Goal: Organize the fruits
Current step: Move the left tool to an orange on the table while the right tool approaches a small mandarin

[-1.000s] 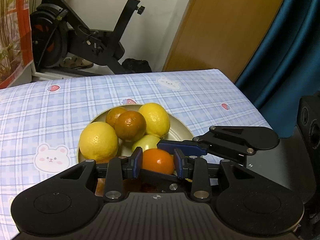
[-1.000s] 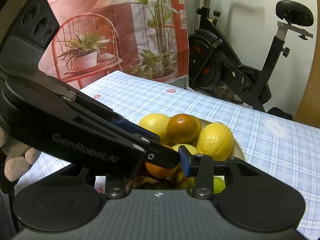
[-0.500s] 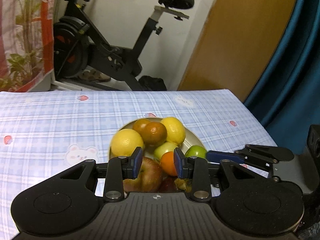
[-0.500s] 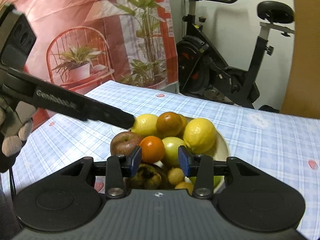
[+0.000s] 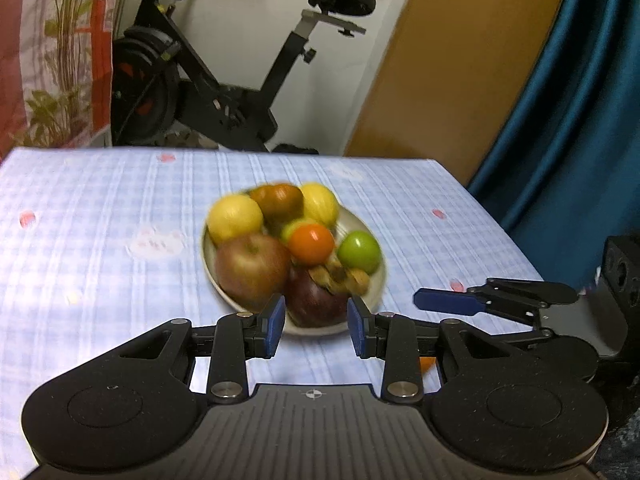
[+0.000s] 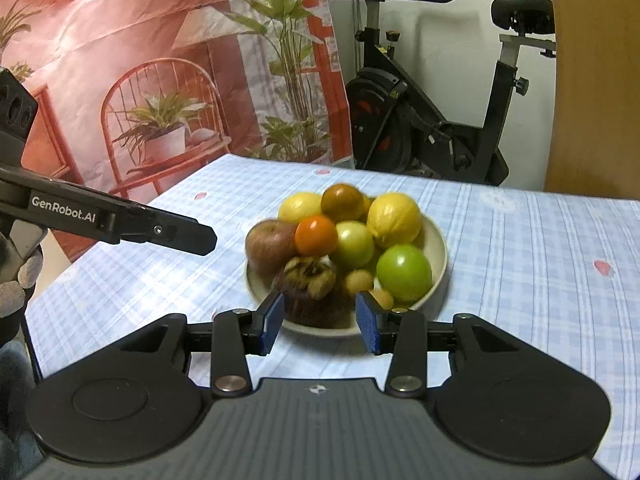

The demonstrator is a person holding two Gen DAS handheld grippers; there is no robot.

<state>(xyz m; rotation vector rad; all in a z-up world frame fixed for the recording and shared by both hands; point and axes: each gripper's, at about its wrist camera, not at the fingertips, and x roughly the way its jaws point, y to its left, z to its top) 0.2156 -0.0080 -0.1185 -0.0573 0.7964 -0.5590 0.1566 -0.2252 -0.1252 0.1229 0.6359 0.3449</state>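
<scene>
- Both grippers have pulled back from the plate (image 6: 438, 246) of fruit on the tabletop (image 5: 100, 240) — the orange (image 6: 316, 234) now sits released on the pile.
- Left gripper (image 5: 316, 326) and right gripper (image 6: 318, 322): jaws slightly parted, holding nothing — sorting looks finished.

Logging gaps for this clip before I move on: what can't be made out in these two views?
- Left wrist view: motion blur smears the fruit plate, so the brownish lump beside the green apple is unidentifiable.
- Left wrist view: an orange object is mostly hidden behind the left tongs.
- Right wrist view: the right tongs cover the dark fruit's lower part.
</scene>
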